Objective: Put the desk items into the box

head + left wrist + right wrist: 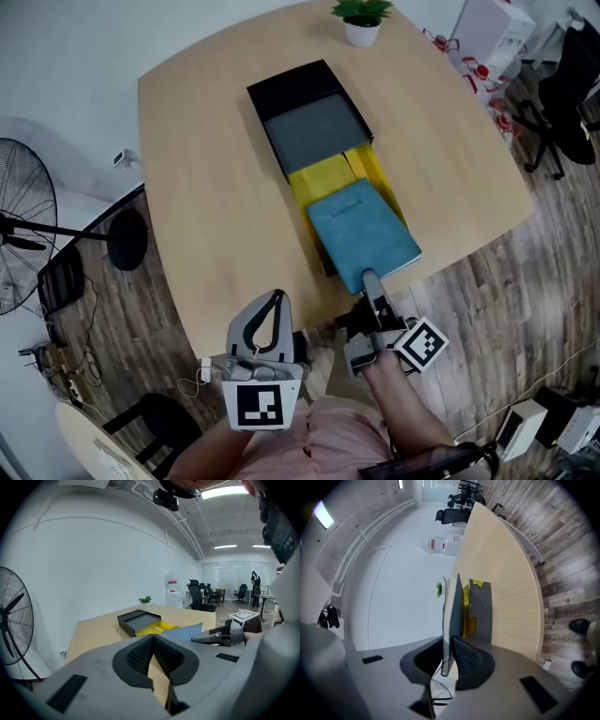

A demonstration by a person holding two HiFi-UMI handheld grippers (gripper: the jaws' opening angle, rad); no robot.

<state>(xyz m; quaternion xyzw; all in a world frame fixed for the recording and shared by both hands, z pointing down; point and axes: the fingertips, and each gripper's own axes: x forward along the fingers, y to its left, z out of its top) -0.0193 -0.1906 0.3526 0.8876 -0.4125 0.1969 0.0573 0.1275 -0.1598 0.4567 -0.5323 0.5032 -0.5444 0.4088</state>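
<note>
A blue notebook (364, 232) lies over the near end of an open yellow-lined box (323, 173), reaching past the table's front edge. My right gripper (371, 281) is shut on the notebook's near edge; in the right gripper view the notebook (451, 620) stands edge-on between the pads. The box's black part with a grey insert (311, 117) is at the far end. My left gripper (272, 314) hovers in front of the table's near edge, shut with nothing in it. From the left gripper view the box (139, 621), the notebook (187, 632) and my right gripper (206, 638) show ahead.
A small potted plant (361, 19) stands at the far edge of the round wooden table (206, 187). A floor fan (28, 234) is to the left. Office chairs (562, 94) and boxes stand at the far right on the wooden floor.
</note>
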